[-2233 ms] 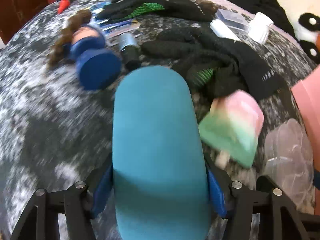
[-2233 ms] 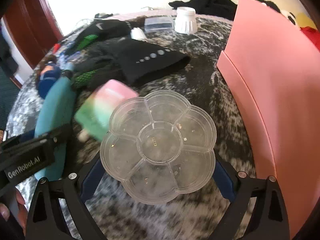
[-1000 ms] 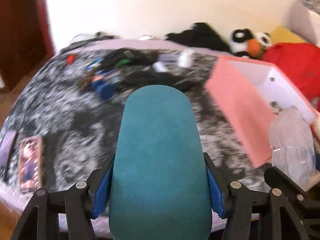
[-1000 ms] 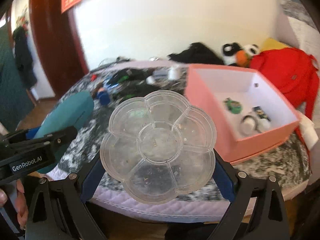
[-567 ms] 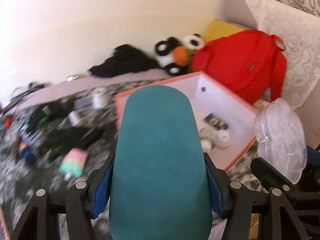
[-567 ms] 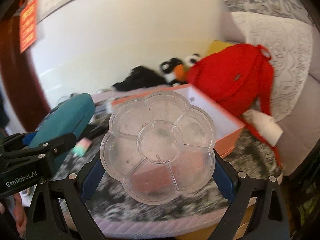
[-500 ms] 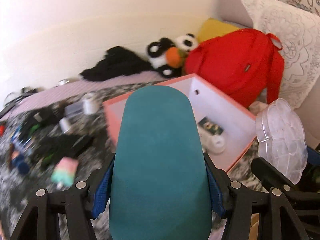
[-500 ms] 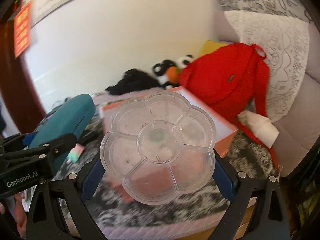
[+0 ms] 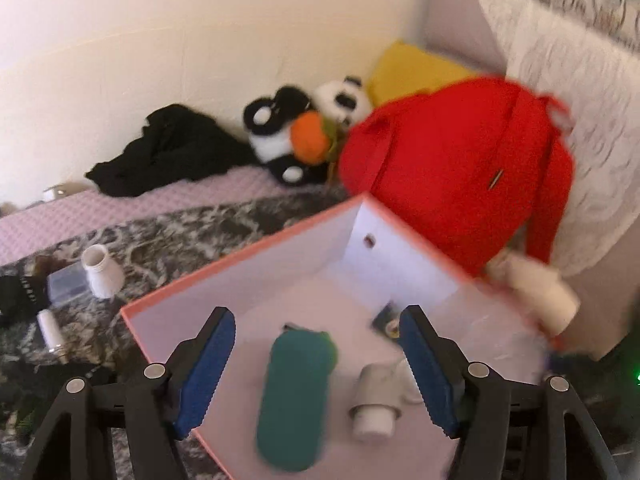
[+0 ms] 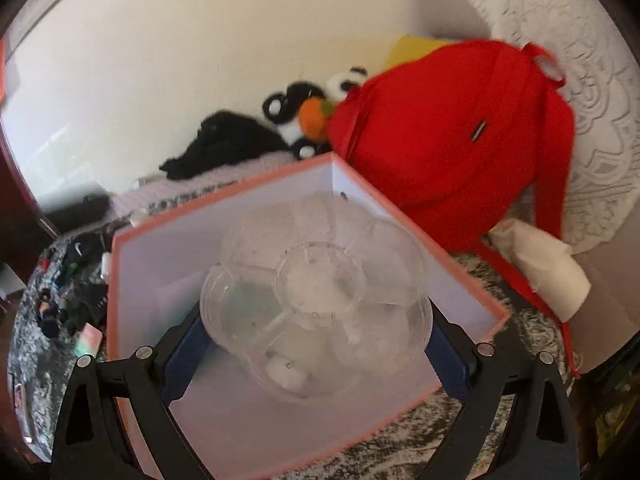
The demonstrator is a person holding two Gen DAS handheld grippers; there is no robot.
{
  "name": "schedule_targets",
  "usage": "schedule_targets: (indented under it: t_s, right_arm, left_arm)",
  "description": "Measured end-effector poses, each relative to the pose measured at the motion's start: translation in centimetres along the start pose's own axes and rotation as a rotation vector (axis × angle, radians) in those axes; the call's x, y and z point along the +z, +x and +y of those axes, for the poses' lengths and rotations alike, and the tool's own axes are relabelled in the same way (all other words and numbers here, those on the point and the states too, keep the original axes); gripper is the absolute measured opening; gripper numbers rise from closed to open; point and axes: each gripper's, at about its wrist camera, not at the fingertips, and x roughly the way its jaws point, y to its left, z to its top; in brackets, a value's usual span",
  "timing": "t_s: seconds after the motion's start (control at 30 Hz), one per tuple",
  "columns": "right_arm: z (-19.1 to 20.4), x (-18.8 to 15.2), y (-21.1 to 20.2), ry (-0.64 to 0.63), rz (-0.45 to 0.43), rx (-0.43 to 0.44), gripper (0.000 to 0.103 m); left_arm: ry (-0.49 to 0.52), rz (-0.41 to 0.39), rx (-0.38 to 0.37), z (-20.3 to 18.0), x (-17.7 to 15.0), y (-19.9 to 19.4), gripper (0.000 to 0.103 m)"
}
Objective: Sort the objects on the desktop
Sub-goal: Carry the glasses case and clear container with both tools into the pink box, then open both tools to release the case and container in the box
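Observation:
A pink box [image 9: 240,264] with a white inside sits on the patterned bedspread. My left gripper [image 9: 316,368] is open above it, and the teal case [image 9: 294,396] lies loose inside the box below the fingers. A white bottle [image 9: 374,404] and a small dark item [image 9: 386,320] also lie inside. My right gripper [image 10: 316,344] is above the same box [image 10: 464,280] with the clear flower-shaped organizer [image 10: 316,296] between its blue pads; whether the pads still grip it I cannot tell.
A red backpack [image 9: 460,168] leans behind the box, with a panda plush [image 9: 304,136] and black clothing [image 9: 172,152] along the wall. A white jar [image 9: 100,272], a clear case [image 9: 66,284] and other clutter lie left of the box. A white wad [image 10: 540,268] lies at right.
Both grippers swung from the cluttered bed over the pink box. My left gripper opened and the teal case dropped into the box. The clear organizer now sits lower over the box.

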Motion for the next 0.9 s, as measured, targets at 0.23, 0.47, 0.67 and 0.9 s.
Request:
schedule_targets:
  t_s: [0.23, 0.47, 0.67, 0.9]
  right_arm:
    - [1.6, -0.9, -0.7, -0.004, -0.011, 0.053, 0.099]
    - [7.1, -2.6, -7.3, -0.074, -0.091, 0.131, 0.099]
    - [13.6, -4.4, -13.7, -0.163, -0.161, 0.211, 0.101]
    - [21.3, -7.8, -18.2, -0.260, -0.192, 0.301, 0.102]
  left_arm:
    - [-0.061, -0.090, 0.063, 4.2, -2.1, -7.4, 0.075]
    - [-0.152, -0.098, 0.183, 9.0, -7.9, -14.8, 0.077]
    - [-0.201, -0.117, 0.251, 12.3, -12.5, -20.5, 0.080]
    - [-0.232, -0.130, 0.339, 15.2, -17.0, -26.3, 0.080]
